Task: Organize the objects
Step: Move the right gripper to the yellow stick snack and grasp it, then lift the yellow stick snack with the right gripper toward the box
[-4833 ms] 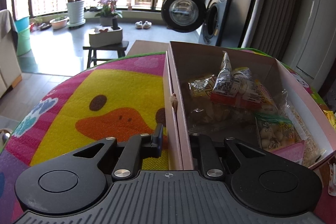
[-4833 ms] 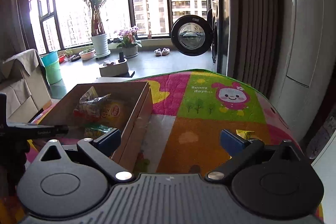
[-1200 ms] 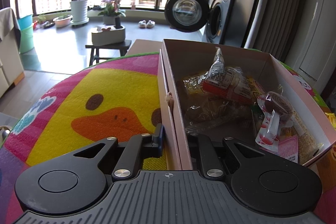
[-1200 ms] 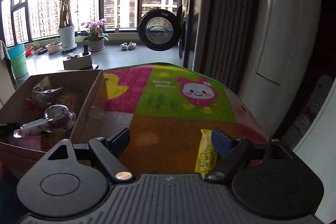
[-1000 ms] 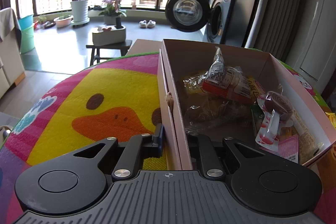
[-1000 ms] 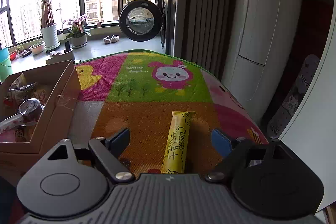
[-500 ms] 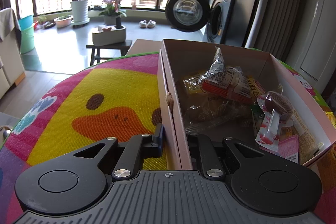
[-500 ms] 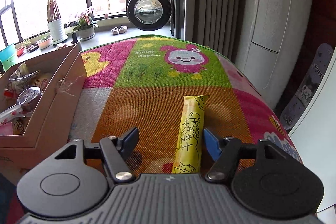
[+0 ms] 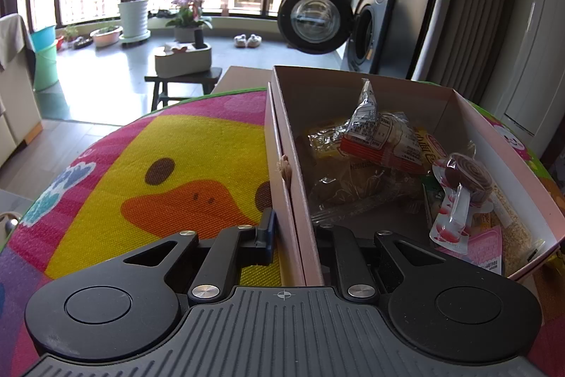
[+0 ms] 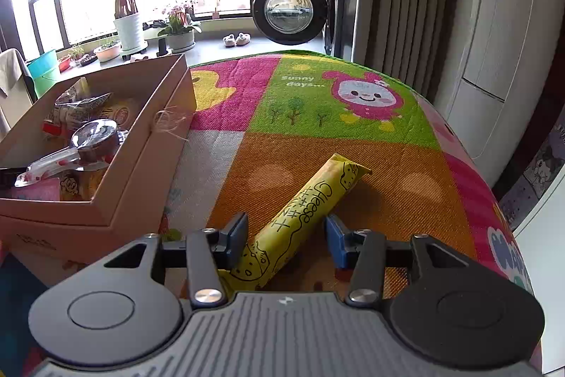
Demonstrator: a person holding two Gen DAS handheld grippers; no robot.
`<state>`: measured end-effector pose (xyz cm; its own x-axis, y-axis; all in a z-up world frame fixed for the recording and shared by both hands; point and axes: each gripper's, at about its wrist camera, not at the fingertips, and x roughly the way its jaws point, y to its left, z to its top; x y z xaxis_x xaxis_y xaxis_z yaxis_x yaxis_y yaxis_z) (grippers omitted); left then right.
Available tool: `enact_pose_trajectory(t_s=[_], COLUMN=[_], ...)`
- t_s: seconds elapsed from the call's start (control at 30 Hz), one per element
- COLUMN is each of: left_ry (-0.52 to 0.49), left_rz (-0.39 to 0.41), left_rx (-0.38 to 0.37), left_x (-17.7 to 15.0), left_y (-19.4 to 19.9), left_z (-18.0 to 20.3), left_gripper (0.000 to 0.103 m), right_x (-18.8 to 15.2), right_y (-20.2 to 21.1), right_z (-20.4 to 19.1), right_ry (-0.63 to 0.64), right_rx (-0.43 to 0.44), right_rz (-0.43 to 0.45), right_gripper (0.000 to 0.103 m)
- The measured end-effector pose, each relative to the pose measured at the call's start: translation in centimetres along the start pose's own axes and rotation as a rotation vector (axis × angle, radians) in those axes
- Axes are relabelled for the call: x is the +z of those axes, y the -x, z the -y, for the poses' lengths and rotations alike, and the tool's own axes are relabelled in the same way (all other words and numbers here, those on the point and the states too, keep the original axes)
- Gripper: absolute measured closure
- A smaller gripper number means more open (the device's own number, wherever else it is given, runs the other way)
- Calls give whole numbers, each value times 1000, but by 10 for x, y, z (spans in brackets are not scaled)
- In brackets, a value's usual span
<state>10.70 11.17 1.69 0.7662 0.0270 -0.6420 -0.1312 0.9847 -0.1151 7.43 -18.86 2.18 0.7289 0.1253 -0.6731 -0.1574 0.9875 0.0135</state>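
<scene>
Turned since before, cheese stick [image 10: 303,218] now slants far-right between parted right gripper [image 10: 286,235] fingers, seemingly unclamped.

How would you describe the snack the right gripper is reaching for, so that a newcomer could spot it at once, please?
Start at the cardboard box on the cartoon play mat. To its right, on the mat's orange patch, lies a long yellow stick pack between the right gripper fingers. Unlike the boxed snacks, it lies loose and reads "Cheese".

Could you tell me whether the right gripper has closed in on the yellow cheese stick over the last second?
Yes. The right gripper now straddles the cheese stick, jaws narrower, nearer the mat.
</scene>
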Motion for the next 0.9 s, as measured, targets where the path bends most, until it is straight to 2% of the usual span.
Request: enact_pose_trajectory(t_s=[0.2, 0.33, 0.47, 0.77, 0.83, 0.9], left_ry=[-1, -2, -3, -2, -2, -3], left_rz=[1, 1, 2, 2, 3, 3], left_rx=[1, 1, 0, 1, 1, 1], left_x=[0, 0, -1, 0, 0, 0], left_y=[0, 0, 1, 1, 2, 2], left_z=[0, 0, -2, -1, -2, -2], left_gripper=[88, 88, 88, 88, 88, 88], right_x=[2, 3, -1, -9, -10, -11], right_y=[-5, -3, 6, 63, 78, 92], right_z=[-2, -4, -1, 17, 18, 17], right_ry=[24, 47, 72, 5, -11, -5], right_rx=[-10, -4, -11, 43, 70, 85], right_rz=[5, -1, -12, -9, -3, 3], right_gripper=[57, 76, 80, 82, 90, 90])
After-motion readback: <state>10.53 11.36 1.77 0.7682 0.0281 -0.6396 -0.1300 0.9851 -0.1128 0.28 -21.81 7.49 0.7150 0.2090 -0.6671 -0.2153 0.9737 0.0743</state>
